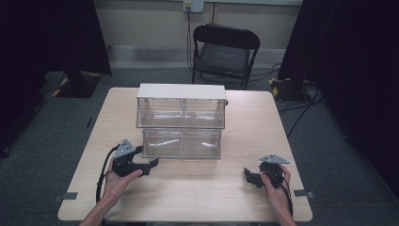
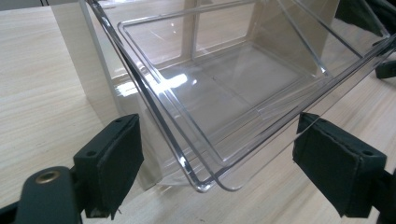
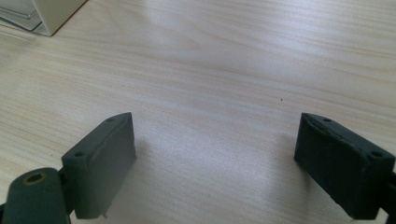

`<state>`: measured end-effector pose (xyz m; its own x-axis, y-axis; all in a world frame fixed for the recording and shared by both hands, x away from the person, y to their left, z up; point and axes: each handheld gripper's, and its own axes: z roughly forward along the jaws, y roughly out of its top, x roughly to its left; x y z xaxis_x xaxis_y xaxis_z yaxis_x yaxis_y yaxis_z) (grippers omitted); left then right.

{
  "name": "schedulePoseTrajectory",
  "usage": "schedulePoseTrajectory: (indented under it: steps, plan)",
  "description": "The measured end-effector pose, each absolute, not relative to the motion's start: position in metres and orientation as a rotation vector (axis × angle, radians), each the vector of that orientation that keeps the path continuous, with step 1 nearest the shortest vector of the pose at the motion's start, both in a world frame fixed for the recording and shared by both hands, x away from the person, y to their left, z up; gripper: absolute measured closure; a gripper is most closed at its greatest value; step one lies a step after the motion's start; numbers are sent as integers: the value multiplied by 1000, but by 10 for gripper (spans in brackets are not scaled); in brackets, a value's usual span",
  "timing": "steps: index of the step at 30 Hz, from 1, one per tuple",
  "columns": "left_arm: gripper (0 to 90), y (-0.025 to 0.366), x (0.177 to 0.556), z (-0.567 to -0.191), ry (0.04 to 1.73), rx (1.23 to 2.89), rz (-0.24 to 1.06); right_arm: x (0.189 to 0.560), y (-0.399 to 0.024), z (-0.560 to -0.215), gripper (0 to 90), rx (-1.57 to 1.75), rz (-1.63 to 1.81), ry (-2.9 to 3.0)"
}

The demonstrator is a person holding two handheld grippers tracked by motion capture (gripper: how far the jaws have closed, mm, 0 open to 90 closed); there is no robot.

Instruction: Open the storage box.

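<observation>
A clear plastic two-tier drawer unit (image 1: 181,120) with a white top stands at the middle of the wooden table (image 1: 197,197). Its lower drawer (image 1: 181,143) is slid out toward me. My left gripper (image 1: 153,165) sits just left of that drawer's front corner and points right. In the left gripper view the jaws (image 2: 217,140) stand wide apart, and the drawer's clear rounded corner (image 2: 205,184) lies between them without touching the pads. My right gripper (image 1: 248,175) rests near the front right of the table, pointing left. Its jaws (image 3: 215,140) are open over bare wood.
A black folding chair (image 1: 225,52) stands behind the table. Dark curtains hang at both sides. A corner of the unit's white frame (image 3: 51,14) appears at the top left of the right gripper view. Bare tabletop lies between the two grippers.
</observation>
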<state>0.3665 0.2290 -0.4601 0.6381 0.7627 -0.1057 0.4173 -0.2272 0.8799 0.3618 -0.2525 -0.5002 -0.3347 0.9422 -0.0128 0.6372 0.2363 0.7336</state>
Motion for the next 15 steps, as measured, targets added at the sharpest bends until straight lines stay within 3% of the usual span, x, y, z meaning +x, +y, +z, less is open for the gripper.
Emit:
schedulePoseTrajectory:
  steps: [15]
  plan:
    - [154,229,366,-456,937,1843,426,362,-253,-500,117,1444,888,2057]
